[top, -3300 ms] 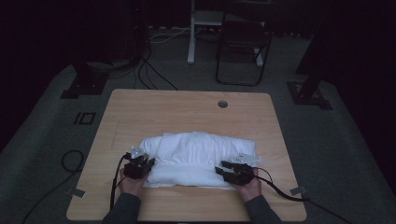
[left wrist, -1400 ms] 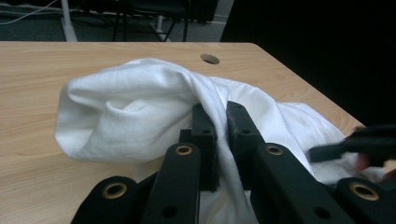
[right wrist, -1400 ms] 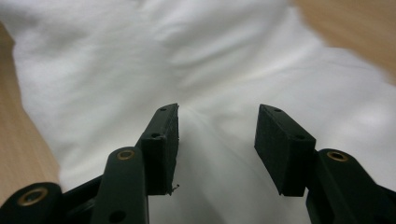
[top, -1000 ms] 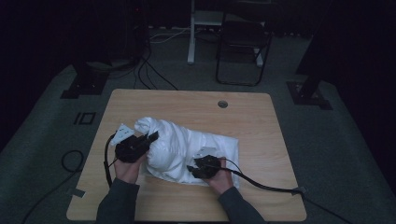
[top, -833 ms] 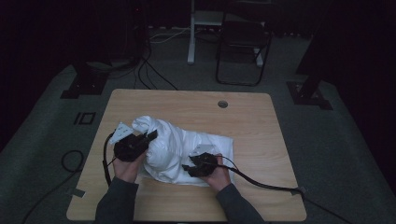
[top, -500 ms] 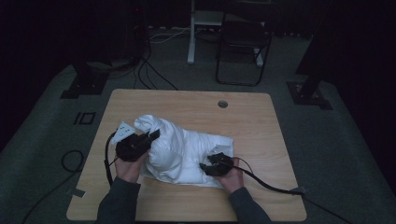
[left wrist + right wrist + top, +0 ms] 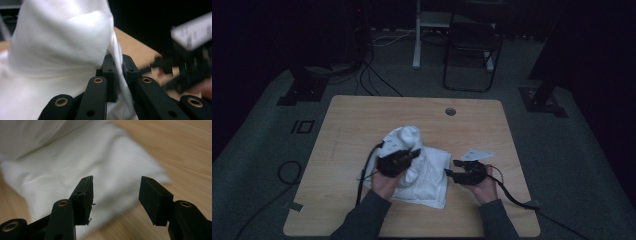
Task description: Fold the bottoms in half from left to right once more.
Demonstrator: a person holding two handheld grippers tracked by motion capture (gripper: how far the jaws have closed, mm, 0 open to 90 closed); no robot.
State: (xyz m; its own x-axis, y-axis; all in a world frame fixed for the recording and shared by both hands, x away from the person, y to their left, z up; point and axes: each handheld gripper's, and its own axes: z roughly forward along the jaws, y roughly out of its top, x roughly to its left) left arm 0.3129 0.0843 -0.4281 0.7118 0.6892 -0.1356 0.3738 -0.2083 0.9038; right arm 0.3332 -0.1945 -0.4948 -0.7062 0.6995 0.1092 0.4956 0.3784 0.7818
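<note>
A white cloth (image 7: 429, 172) lies bunched on the wooden table (image 7: 362, 115). My left gripper (image 7: 414, 154) is shut on a fold of the cloth and holds it raised in a hump over the rest. In the left gripper view the cloth (image 7: 62, 37) drapes over the left gripper (image 7: 117, 65), with fabric pinched between the pads. My right gripper (image 7: 451, 169) hangs just past the cloth's right edge. Its jaws have just been opening. In the right gripper view the right gripper (image 7: 116, 187) has nothing between its jaws, and the cloth (image 7: 75, 152) lies flat beyond them.
A round cable hole (image 7: 450, 111) sits near the table's far edge. A dark chair (image 7: 472, 45) and a white post (image 7: 417, 35) stand on the floor beyond the table. Cables trail from both grippers off the near edge.
My left gripper has carried the cloth fold to the right, over the rest of the cloth. My right gripper has come off the cloth to the right, with wider jaws.
</note>
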